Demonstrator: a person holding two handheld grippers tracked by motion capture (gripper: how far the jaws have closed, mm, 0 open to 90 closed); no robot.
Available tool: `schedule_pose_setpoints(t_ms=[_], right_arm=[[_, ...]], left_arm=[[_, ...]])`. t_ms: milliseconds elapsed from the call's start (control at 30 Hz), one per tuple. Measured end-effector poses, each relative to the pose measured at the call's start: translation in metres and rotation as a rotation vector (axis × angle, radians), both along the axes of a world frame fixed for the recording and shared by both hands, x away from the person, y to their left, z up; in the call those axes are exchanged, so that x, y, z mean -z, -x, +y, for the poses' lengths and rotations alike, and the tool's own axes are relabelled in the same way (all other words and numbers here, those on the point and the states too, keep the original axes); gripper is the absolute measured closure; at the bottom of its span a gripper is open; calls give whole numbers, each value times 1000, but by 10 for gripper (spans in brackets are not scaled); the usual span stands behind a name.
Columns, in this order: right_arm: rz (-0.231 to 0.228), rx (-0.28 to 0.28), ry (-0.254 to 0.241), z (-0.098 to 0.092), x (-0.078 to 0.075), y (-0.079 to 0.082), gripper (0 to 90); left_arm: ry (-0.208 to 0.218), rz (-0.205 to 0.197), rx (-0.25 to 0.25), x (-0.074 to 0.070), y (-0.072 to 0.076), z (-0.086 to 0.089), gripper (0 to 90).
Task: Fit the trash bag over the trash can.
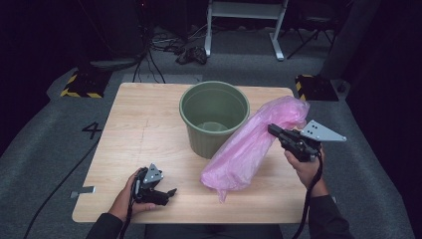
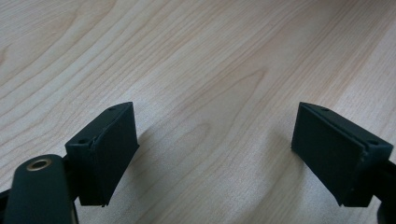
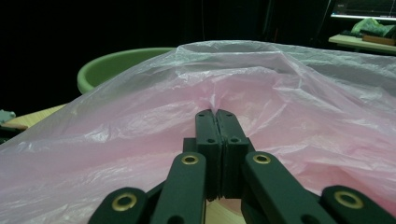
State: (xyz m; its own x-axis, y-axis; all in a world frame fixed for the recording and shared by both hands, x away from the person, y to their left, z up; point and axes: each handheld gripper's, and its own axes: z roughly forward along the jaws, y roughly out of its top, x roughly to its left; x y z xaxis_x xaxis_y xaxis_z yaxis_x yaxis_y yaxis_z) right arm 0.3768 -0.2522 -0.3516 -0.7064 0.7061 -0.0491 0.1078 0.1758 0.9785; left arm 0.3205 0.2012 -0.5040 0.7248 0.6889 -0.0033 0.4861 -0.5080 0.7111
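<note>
Right tool [image 1: 272, 130] clamped tight on the pink plastic bag [image 1: 249, 147], pinching film near its upper end. Bag hangs slanted, top against the rim of the green bucket [image 1: 214, 117], bottom end on the bench [image 1: 134, 144]. Left tool [image 1: 166, 193] low over bare bench, wide open, nothing in it.

The right gripper [image 3: 215, 114] rises from the bottom centre of the frame, jaws pressed together on a pinch of the pink plastic bag [image 3: 140, 135]. The bag spans the frame's width. The green bucket [image 3: 109, 65] rim appears at upper left, behind the bag.
</note>
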Motion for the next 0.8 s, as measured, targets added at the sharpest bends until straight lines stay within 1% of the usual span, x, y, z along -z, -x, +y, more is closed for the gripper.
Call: schedule_pose_setpoints(t_ms=[100, 133, 233, 267, 333, 367, 400, 433, 500, 567, 600, 700, 767, 800], right_arm=[[-16, -2, -6, 2, -8, 0, 897], [-22, -4, -5, 3, -11, 0, 897], [-37, -4, -4, 6, -18, -1, 897], [-41, -3, -5, 7, -21, -2, 897], [-46, -1, -11, 8, -25, -4, 897], [-48, 0, -13, 9, -26, -5, 897], [-47, -2, -17, 10, -28, -6, 897], [-44, -6, -22, 10, -29, -8, 897], [-42, 4, -20, 11, -31, -11, 897], [-40, 9, -27, 11, -33, -14, 897], [-41, 17, -30, 11, -34, -15, 897], [-44, 29, -39, 11, -38, -19, 897], [-46, 37, -36, 11, -39, -21, 898], [-48, 44, -36, 11, -40, -22, 898]], left_arm=[[-6, -1, -12, 0, -1, 3, 141], [-2, 5, -19, 0, -2, 4, 141], [-16, 11, -23, -2, -3, 7, 147], [-20, 9, -17, -2, -3, 7, 153], [-31, -2, -24, -4, -3, 9, 166], [-16, 0, -28, -5, -3, 9, 172], [-4, -9, -19, -9, -2, 12, 172], [18, -20, -18, -13, -2, 14, 170], [54, -38, -24, -21, -1, 17, 174], [67, -61, -21, -28, 0, 18, 174], [76, -63, -20, -31, 1, 18, 176], [79, -87, -6, -39, 1, 15, 174], [77, -104, 7, -44, 2, 13, 177], [83, -112, 10, -46, 2, 12, 177]])
